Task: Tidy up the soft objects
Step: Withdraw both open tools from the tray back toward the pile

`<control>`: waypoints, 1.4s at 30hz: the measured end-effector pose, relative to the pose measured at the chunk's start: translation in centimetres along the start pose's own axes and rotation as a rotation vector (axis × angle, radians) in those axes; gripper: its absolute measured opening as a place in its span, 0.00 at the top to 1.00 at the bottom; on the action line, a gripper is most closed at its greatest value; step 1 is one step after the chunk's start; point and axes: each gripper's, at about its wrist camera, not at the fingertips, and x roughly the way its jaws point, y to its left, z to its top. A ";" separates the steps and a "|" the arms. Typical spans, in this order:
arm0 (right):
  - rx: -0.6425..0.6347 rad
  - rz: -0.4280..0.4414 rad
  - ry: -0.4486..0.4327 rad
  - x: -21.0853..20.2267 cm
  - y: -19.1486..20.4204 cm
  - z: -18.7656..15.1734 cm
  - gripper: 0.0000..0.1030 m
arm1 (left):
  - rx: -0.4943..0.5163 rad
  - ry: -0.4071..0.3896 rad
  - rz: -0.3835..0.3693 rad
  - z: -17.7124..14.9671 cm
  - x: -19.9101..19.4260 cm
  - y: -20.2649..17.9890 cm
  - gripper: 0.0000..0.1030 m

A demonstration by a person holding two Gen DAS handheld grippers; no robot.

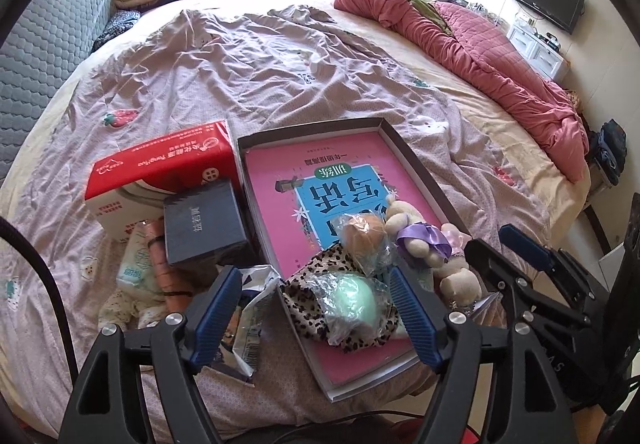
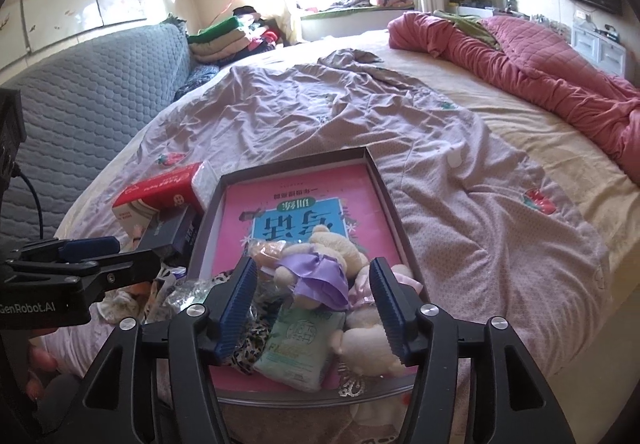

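A dark shallow tray (image 1: 416,159) on the bed holds a pink book (image 1: 280,179). Soft things are piled at its near end: a cream plush bear (image 1: 408,215) with a purple bow, a brown ball in plastic (image 1: 364,234), a green ball in plastic (image 1: 352,302) and a leopard-print cloth (image 1: 300,288). My left gripper (image 1: 316,314) hangs open above the green ball and cloth, touching neither. My right gripper (image 2: 312,308) is open around the plush bear (image 2: 332,244), its pads apart from it. A green tissue pack (image 2: 300,348) and a second plush (image 2: 368,340) lie under it.
Left of the tray are a red tissue box (image 1: 160,167), a dark box (image 1: 204,228), several small packets (image 1: 136,276) and a foil wrapper (image 1: 250,324). A rumpled pink sheet (image 1: 240,63) covers the bed, with a red quilt (image 1: 480,39) at the right and a grey padded headboard (image 1: 52,39) at the left.
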 end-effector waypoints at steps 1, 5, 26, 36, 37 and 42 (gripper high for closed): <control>-0.004 -0.002 -0.002 -0.1 0.1 0.1 0.37 | 0.000 -0.002 0.002 0.0 -0.2 0.0 0.26; -0.024 -0.002 -0.008 -0.6 0.9 0.3 0.35 | 0.000 -0.015 0.005 -0.3 -0.9 0.3 0.26; -0.110 0.060 -0.061 -3.0 5.8 1.3 0.28 | -0.083 -0.063 0.070 -1.7 -5.1 5.5 0.22; -0.143 0.093 -0.069 -3.7 7.6 1.5 0.27 | -0.181 -0.098 0.150 -2.0 -8.4 11.1 0.22; -0.147 0.094 -0.070 -3.7 7.8 1.5 0.27 | -0.191 -0.101 0.157 -2.1 -8.7 11.6 0.22; -0.168 0.108 -0.070 -3.9 8.9 1.5 0.27 | -0.230 -0.116 0.182 -2.7 -9.9 13.9 0.22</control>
